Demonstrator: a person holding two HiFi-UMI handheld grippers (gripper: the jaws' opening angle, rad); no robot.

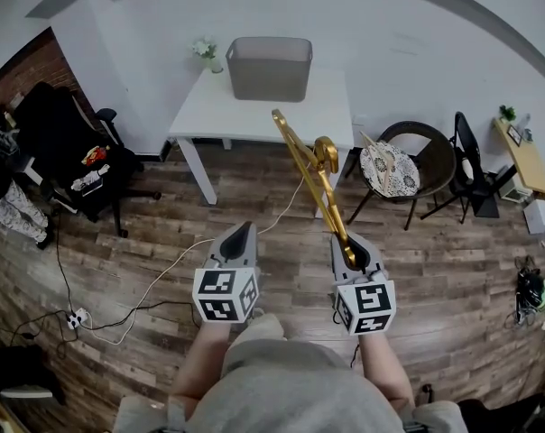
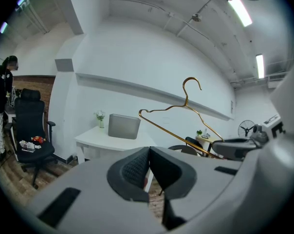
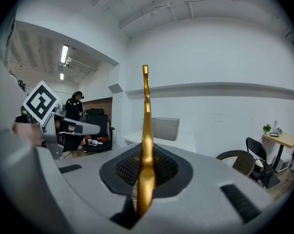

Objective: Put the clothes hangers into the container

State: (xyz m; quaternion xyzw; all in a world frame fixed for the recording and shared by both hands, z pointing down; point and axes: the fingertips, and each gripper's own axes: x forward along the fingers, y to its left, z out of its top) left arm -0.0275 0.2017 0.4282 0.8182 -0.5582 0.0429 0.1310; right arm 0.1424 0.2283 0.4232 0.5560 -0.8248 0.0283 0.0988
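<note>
A gold metal clothes hanger (image 1: 309,165) sticks up and forward from my right gripper (image 1: 352,249), whose jaws are shut on one end of it. In the right gripper view the hanger (image 3: 146,130) rises straight between the pads. The left gripper view shows the same hanger (image 2: 178,113) to the right, hook up. My left gripper (image 1: 240,238) is shut with nothing in it, level with the right one. The grey container (image 1: 269,68) stands on the white table (image 1: 254,115) ahead, well beyond both grippers.
A small plant (image 1: 207,53) sits beside the container. A wicker chair with a patterned cushion (image 1: 392,168) stands right of the table. A black office chair (image 1: 69,152) with items is at the left. Cables (image 1: 146,296) run across the wooden floor.
</note>
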